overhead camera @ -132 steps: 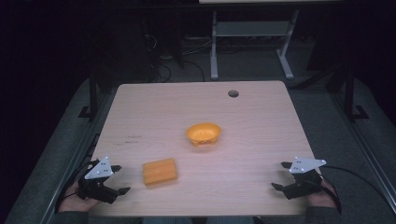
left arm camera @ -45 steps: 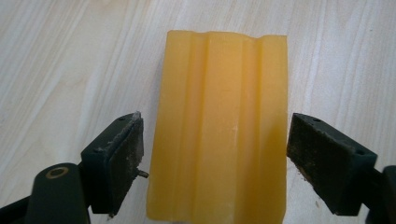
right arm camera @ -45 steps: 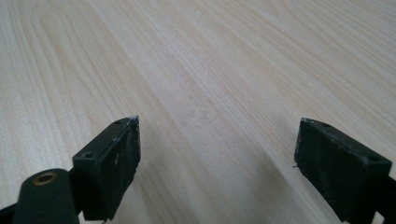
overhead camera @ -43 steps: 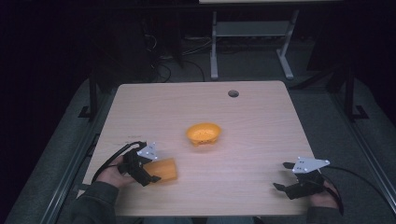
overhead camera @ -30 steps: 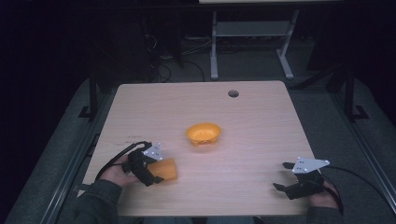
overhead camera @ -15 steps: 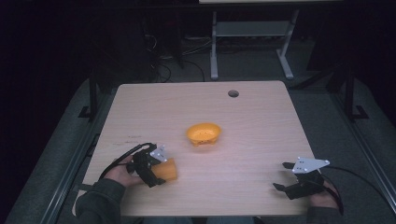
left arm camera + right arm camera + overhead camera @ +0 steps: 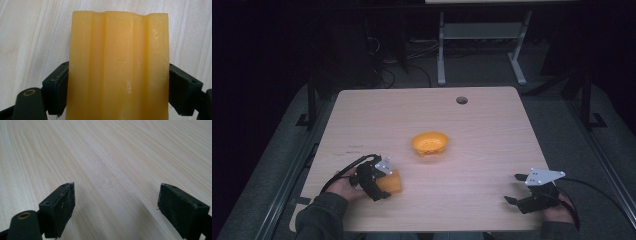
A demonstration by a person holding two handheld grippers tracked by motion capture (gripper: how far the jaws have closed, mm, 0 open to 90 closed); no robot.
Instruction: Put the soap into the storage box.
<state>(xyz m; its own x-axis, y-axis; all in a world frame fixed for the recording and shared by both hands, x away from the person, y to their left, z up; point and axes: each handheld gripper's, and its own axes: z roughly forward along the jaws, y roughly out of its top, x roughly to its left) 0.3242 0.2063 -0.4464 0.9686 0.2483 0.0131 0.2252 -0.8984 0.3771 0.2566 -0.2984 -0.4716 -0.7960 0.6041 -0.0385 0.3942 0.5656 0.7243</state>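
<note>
— While the left gripper (image 7: 379,181) is sitting near the table's (image 7: 482,130) front-left edge, what is it clasping?
— It is pinching the yellow block (image 7: 117,67), a jaw pressing each side; the block is lying on the wood.
— And the right gripper (image 7: 518,189)?
— It is resting near the front-right corner, jaws spread wide around nothing. The orange bowl (image 7: 430,143) is sitting mid-table, apart from both.
</note>
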